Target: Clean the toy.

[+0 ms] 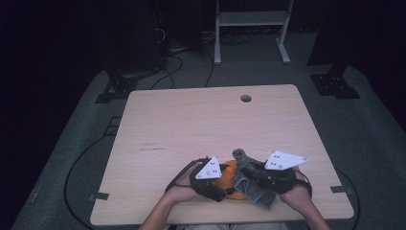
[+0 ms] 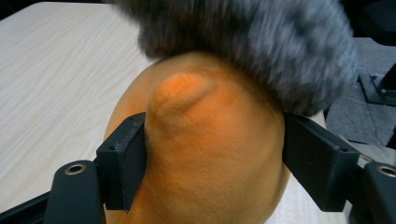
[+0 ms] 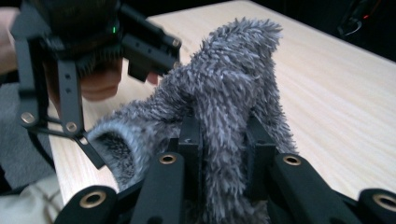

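Observation:
An orange plush thing (image 1: 231,175) lies near the table's front edge, and my left gripper (image 1: 226,188) is shut on it. In the left gripper view the black jaws press into both sides of the orange plush (image 2: 187,98). A grey fuzzy cloth (image 1: 250,181) drapes over the plush's top (image 2: 252,42). My right gripper (image 1: 254,173) is shut on that cloth. In the right gripper view its jaws (image 3: 224,135) pinch a raised fold of the grey cloth (image 3: 233,60), with the left gripper (image 3: 144,60) and a hand just behind it.
The light wooden table (image 1: 191,124) has a round hole (image 1: 245,98) near its far edge. Behind it stand a white frame (image 1: 251,19), black stand bases (image 1: 115,88) and cables on the grey floor (image 1: 172,62).

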`<state>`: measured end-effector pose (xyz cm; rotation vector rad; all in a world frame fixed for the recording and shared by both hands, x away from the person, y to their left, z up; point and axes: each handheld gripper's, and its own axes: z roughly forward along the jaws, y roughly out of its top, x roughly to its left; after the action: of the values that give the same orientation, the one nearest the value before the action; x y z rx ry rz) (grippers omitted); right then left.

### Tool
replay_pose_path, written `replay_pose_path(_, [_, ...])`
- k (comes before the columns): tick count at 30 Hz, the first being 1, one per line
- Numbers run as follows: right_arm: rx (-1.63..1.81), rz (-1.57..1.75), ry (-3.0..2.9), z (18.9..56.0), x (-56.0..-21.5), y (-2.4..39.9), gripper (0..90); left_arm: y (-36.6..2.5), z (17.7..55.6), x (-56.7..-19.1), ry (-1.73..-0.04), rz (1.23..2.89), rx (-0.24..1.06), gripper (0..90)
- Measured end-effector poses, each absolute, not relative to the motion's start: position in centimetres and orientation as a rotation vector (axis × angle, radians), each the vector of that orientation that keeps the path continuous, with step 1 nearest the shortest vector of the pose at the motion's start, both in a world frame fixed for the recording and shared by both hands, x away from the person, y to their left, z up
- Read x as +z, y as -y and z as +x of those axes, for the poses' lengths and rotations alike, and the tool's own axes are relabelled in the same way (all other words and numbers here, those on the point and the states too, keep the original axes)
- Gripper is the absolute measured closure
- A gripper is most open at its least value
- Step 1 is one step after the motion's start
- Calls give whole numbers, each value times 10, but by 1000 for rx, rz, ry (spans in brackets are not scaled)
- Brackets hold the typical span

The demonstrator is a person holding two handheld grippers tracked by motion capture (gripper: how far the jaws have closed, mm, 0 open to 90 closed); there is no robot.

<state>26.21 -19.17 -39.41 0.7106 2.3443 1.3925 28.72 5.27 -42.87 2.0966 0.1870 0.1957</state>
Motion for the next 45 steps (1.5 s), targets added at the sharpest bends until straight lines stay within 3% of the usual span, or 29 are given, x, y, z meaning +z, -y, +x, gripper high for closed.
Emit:
replay_pose_path(7, [1409,693,-2390,262,-400,199,728,-60,300,-431,-251,2038,128,137])
replay_pose_path(15, [1373,792,-2374,272,-412,219,727,-57,297,-433,-255,2026,116,258])
replay_pose_path(19, [1391,840,-2331,268,-402,228,731,-54,296,-431,-279,2027,133,279])
replay_pose_path(23, [1421,710,-2346,256,-388,208,729,-46,294,-429,-304,2022,153,277])
replay_pose_path(31, [1388,732,-2361,259,-404,215,728,-56,304,-432,-291,2033,96,100])
replay_pose_path(36, [1402,739,-2368,261,-405,216,727,-53,306,-441,-281,2044,57,91])
replay_pose_path(37, [1402,742,-2369,261,-405,217,726,-52,305,-443,-279,2036,61,101])
replay_pose_path(41, [1397,781,-2343,261,-403,219,729,-50,301,-437,-301,2019,116,280])
replay_pose_path(45, [1419,793,-2270,258,-390,220,733,-52,297,-418,-319,1969,146,331])
